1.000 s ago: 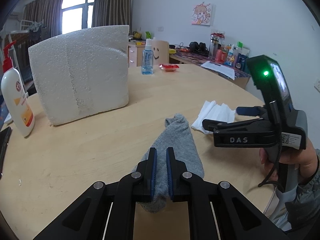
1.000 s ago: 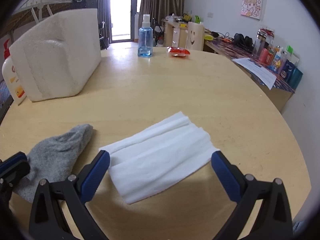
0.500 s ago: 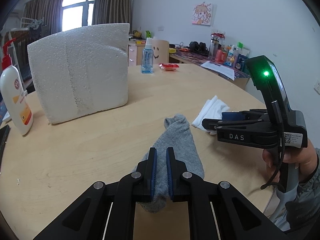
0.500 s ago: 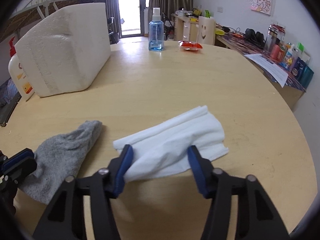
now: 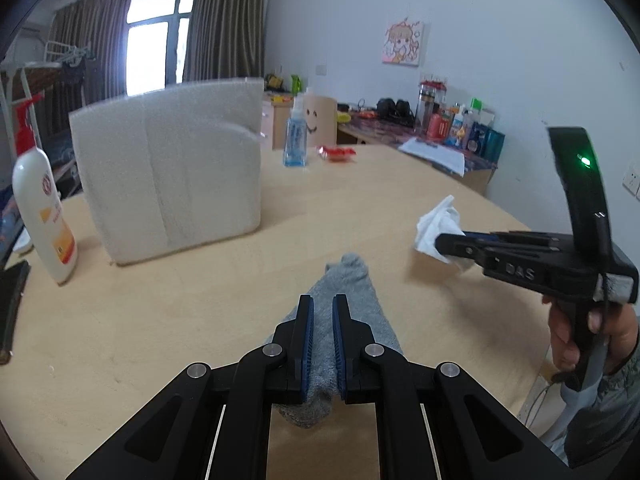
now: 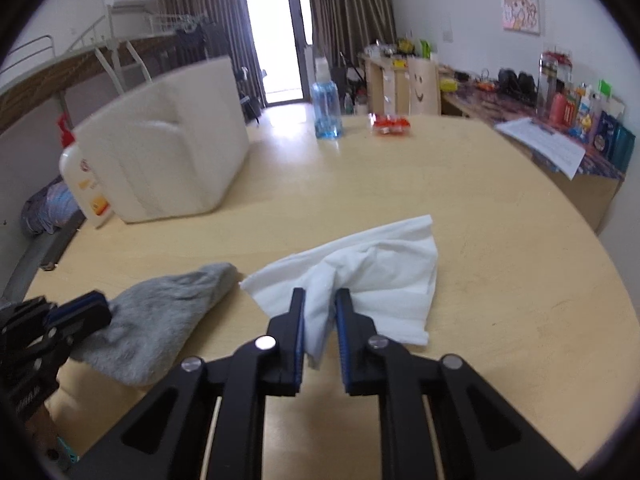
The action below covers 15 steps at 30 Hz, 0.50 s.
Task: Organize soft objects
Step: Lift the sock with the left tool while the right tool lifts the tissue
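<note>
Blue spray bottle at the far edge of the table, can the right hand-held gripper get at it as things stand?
Probably not yet: the right hand-held gripper is shut on the white cloth; the blue spray bottle stands far off, though nothing blocks the way.

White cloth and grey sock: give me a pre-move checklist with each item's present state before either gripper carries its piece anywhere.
1. Right gripper shut on the white cloth: ok, the cloth is bunched between its blue pads.
2. White cloth fully clear of the table: cannot tell; the left wrist view shows it raised, but loose folds hang low.
3. Left gripper shut on the grey sock: ok.
4. Sock lifted: not ok, its toe end lies flat on the table.
5. Sock and cloth apart: ok, a strip of table shows between them.
6. Path past the foam block and lotion bottle: ok, both stand well away.
</note>
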### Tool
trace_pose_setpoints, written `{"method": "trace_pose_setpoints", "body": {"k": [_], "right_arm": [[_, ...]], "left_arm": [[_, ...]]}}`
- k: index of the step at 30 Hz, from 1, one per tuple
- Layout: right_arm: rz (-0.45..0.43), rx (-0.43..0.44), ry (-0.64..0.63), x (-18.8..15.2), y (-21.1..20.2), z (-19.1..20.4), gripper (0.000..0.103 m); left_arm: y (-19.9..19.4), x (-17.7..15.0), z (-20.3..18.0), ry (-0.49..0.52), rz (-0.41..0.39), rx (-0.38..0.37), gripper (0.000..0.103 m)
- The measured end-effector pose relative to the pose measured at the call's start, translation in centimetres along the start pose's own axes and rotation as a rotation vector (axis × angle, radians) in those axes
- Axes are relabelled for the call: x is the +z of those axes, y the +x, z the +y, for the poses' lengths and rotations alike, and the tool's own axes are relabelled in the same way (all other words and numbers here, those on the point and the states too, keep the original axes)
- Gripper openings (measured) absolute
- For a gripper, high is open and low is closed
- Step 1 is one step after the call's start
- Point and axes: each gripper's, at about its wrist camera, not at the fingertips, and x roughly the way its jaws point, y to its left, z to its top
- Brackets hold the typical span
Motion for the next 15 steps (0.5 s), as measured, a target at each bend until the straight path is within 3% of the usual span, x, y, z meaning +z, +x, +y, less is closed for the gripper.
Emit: {"method": "trace_pose_setpoints", "body": {"k": [15], "right_arm": [[-0.188, 0.097, -0.065, -0.3, -7.7, 2.5, 0.018]], "left_arm": [[-7.0, 3.2, -1.4, 0.041, -0.181, 0.072, 0.01]]}}
